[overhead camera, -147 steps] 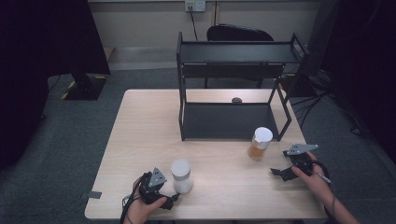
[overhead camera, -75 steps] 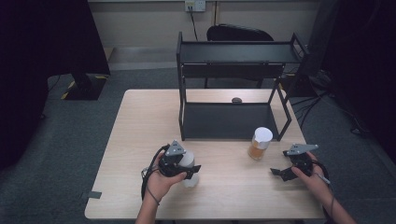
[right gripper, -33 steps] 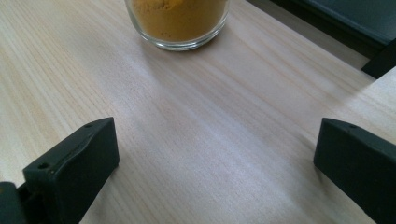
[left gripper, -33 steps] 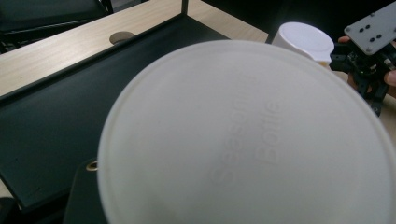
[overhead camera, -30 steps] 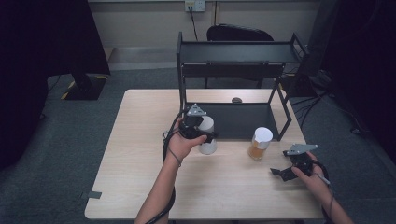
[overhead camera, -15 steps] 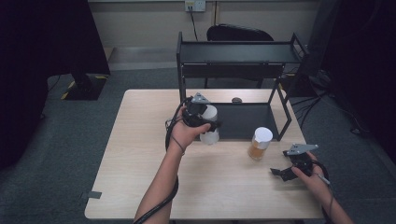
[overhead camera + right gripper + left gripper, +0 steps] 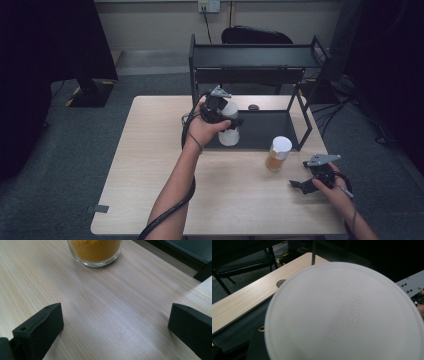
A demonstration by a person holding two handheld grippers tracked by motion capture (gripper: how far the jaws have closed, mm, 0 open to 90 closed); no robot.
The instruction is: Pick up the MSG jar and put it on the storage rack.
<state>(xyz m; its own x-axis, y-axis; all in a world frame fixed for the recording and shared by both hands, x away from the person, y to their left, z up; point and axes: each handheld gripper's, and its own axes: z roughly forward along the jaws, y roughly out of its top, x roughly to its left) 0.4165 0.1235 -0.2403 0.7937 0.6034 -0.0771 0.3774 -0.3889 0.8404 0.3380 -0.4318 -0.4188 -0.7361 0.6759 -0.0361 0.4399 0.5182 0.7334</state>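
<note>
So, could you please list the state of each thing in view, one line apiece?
White-lidded white seasoning bottle: upright, lidded, held off the table in front of the rack's lower shelf.
Left tongs: shut on the white bottle.
Clear glass jar of orange powder: upright, white lid on, standing on the table.
Right tongs: open, holding nothing, low over the table.
Black two-tier metal rack: upright, both shelves bare.

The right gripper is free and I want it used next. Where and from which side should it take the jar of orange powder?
Grip the jar of orange powder around its glass body below the white lid, coming in level from the right gripper's side. The jar stands upright and apart from the shelf, and the jaws are already open toward it.
</note>
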